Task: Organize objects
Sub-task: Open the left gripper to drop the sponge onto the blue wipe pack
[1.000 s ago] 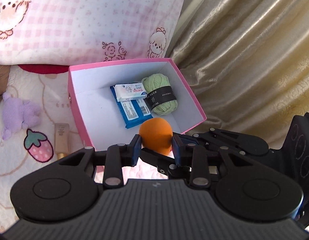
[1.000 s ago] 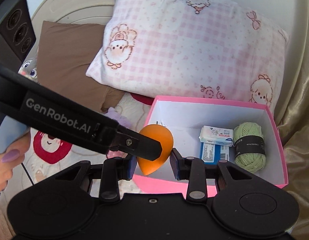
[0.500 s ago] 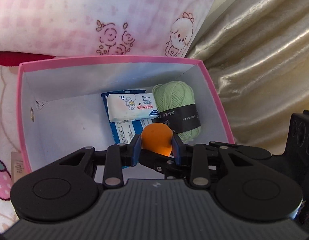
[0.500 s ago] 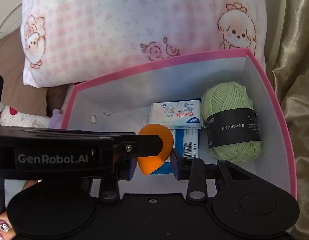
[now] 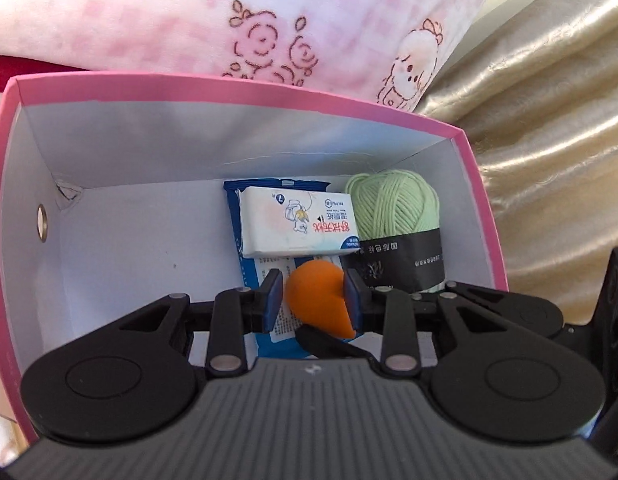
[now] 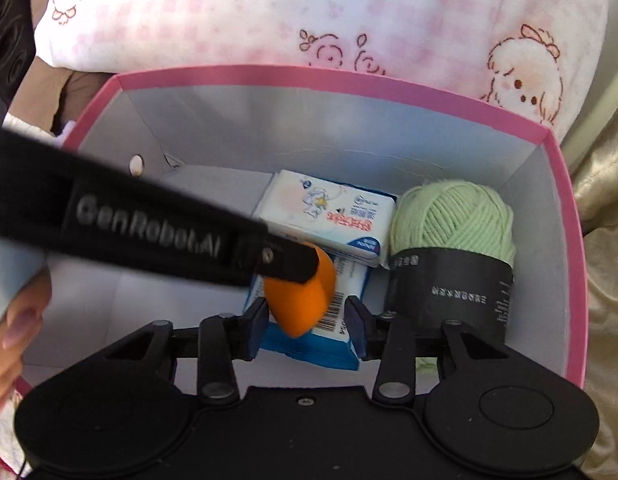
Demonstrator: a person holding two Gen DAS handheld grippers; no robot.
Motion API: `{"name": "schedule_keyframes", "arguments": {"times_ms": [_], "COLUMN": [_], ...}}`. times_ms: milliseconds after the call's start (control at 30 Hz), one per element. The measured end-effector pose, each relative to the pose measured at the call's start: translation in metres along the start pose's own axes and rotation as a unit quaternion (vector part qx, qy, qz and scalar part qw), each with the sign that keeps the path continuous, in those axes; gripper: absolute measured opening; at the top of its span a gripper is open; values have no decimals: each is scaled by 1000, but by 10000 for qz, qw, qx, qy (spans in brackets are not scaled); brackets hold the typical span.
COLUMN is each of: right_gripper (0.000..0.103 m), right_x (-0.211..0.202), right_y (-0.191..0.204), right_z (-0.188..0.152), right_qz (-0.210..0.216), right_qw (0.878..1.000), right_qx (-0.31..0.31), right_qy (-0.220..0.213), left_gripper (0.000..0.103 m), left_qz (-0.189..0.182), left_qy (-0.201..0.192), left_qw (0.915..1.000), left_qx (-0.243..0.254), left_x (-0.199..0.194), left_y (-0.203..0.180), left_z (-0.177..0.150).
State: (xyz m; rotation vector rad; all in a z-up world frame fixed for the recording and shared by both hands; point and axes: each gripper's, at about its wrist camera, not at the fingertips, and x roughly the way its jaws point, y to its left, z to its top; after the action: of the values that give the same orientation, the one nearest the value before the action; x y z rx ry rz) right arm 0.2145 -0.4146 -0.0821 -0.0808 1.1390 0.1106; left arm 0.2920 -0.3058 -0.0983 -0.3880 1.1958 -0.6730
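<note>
Orange sponge (image 5: pixel 317 296), teardrop-shaped, sits clamped between the blue pads of the left gripper (image 5: pixel 314 300), low at centre frame inside the pink box (image 5: pixel 245 82). From the right wrist view, the right gripper (image 6: pixel 307 322) is opening its jaws; the sponge hangs between them, brushing the left pad, clear of the right. Under it lies a blue packet (image 6: pixel 309 350) with a white tissue pack (image 5: pixel 295 226) stacked on top, mid-frame. Just right of those, a green yarn ball (image 5: pixel 393 208) with a black band fills the box's right corner. A pink checked pillow (image 5: pixel 189 12) spans the top.
</note>
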Motion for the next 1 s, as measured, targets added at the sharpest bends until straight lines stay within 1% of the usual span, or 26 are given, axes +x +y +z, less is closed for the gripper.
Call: {"name": "schedule_keyframes", "arguments": {"times_ms": [133,200,300,433,467,533,633,733,833,900,933,1000], "right_gripper": [44,44,41,42,45,46,48,48,49,49,49,49], "right_x": [-6,-7,-1,-3,-5,-10,-20,-33,-48,-54,-54,-54], "right_y": [0,-2,-4,-8,-7,-5,-4,-2,1,3,6,12], "right_z": [-7,-8,-8,-9,-10,-11,-14,-20,-37,-48,-52,-54], "right_qz": [-198,-213,-410,-444,-432,-454,-340,-267,-62,75,153,128], "right_qw": [9997,9995,9989,9985,9986,9985,9986,9977,9935,9875,9855,9839], "right_qx": [-48,-38,-9,249,239,210,321,494,892,1273,1376,1425], "right_qy": [-157,-223,-216,-206,-203,-216,-261,-378,-707,-930,-984,-1075], "left_gripper": [30,30,31,33,31,31,32,36,38,44,45,47], "left_qz": [-12,21,67,45,54,137,269,415,600,754,884,1053], "left_qy": [-45,-81,-37,-23,-32,-61,-58,13,100,39,32,34], "left_qw": [10000,9999,9999,10000,10000,9998,9994,9986,9975,9962,9950,9932], "left_qx": [52,73,114,34,47,137,226,320,350,430,460,495], "left_x": [0,0,1,3,3,2,-2,-11,-28,-41,-48,-60], "left_y": [-3,-4,-6,-6,-7,-11,-15,-21,-25,-27,-27,-25], "left_z": [0,0,-1,-2,-2,-2,-1,-2,-5,-9,-11,-16]}}
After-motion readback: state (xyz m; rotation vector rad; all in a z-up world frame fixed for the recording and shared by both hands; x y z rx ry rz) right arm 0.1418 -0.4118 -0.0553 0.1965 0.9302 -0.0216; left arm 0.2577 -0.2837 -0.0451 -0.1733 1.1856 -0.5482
